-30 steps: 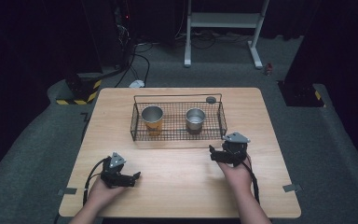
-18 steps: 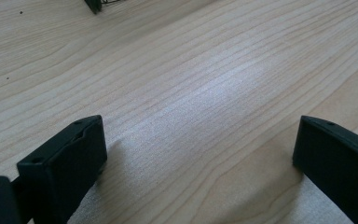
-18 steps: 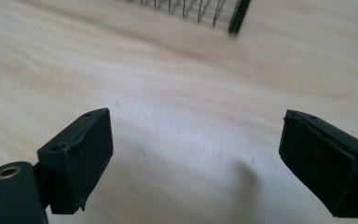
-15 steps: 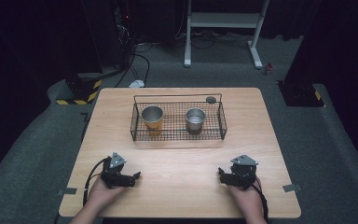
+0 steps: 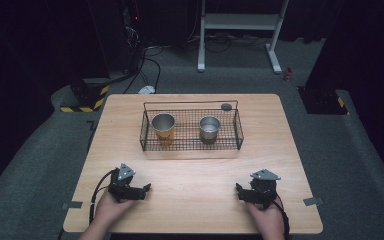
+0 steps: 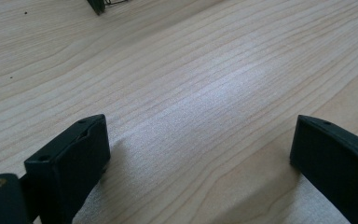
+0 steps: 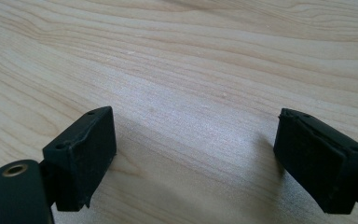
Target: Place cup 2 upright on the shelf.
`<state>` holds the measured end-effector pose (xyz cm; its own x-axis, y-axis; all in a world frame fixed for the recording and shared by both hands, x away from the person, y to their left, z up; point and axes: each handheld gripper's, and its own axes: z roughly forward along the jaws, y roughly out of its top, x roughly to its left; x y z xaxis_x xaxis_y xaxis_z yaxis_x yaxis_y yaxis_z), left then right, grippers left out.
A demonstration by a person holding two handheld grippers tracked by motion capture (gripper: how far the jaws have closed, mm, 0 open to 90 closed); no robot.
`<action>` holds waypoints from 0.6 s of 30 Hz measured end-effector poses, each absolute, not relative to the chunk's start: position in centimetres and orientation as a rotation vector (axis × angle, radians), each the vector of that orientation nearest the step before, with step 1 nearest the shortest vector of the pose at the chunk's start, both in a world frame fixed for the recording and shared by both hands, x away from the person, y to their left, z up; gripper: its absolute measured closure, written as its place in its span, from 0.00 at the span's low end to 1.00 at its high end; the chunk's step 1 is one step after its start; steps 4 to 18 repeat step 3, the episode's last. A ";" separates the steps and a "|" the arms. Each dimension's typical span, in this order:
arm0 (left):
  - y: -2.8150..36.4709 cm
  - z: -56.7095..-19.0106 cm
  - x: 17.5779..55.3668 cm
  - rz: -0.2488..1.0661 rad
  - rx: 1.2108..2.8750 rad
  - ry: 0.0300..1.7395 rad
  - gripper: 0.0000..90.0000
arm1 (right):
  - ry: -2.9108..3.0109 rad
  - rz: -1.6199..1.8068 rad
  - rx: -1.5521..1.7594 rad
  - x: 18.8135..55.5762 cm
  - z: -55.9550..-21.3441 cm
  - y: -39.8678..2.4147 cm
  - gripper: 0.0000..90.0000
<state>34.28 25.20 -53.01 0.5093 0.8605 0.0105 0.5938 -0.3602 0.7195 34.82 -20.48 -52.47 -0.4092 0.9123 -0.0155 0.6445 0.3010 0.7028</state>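
Since a second ago the right gripper (image 5: 241,192) has come away from the basket's front right corner and down to the near edge of the table (image 5: 195,175), where it now rests in the person's hand, well apart from everything else. The left gripper (image 5: 144,190) has kept its place at the near left.

Largest first: the table is bare across its near half. The wire basket (image 5: 145,135) sits toward the far side, with a copper-coloured cup (image 5: 163,131) upright in its left part and a shorter silver cup (image 5: 209,127) upright in its right part, the two apart from each other. A small dark disc (image 5: 226,106) lies just behind the basket's far right rim.

Both grippers are released: in each gripper view the jaws stand apart over bare wood with nothing between them. The left jaws have just been closing a little, on nothing.

With both cups in the basket and both hands drawn back, the work looks finished or paused between steps.
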 end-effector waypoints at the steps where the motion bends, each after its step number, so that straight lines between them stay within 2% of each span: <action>1: 25.2 -53.0 34.3 0.516 2.087 1.184 0.06 | 2.159 0.874 1.390 34.8 -52.5 -20.5 0.14; 18: 25.2 -53.0 34.2 0.519 2.082 1.187 0.06 | 2.160 0.874 1.391 34.8 -52.5 -20.5 0.14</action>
